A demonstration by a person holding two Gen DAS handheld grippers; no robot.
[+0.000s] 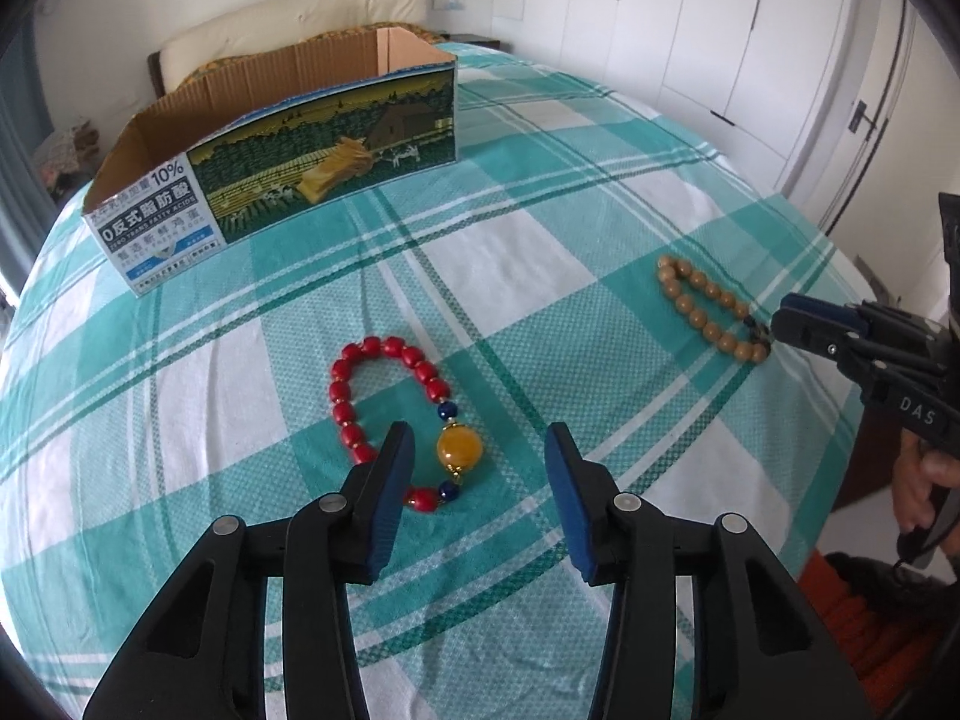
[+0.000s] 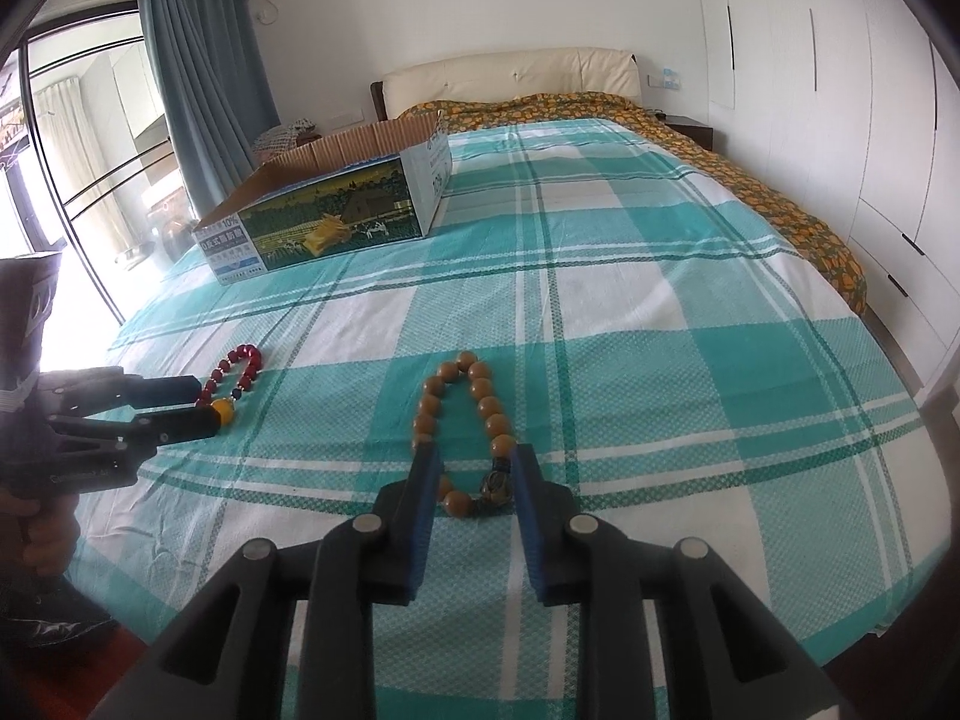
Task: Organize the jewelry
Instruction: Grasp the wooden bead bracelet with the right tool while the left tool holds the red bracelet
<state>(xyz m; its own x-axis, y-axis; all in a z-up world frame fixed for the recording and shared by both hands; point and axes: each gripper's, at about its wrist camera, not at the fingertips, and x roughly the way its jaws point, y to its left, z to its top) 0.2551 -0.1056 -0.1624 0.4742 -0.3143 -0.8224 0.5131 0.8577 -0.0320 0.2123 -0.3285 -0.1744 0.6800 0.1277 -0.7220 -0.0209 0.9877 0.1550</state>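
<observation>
Nothing looks sorted yet: the printed corrugated cardboard box (image 1: 288,168) shows no jewelry inside. The left gripper (image 1: 480,450) stands open over the red bead bracelet (image 1: 390,414) with its glossy amber sphere; the right gripper (image 2: 477,462), open, straddles the matte tan wooden-bead bracelet (image 2: 480,402) on the checked sheet (image 1: 540,210).

Bedsheet (image 1: 540,192): teal-and-white plaid. Bracelet (image 1: 384,408) lower centre: red beads, blue spacers, one amber bead. Bracelet (image 1: 708,312) right: tan wooden beads.
</observation>
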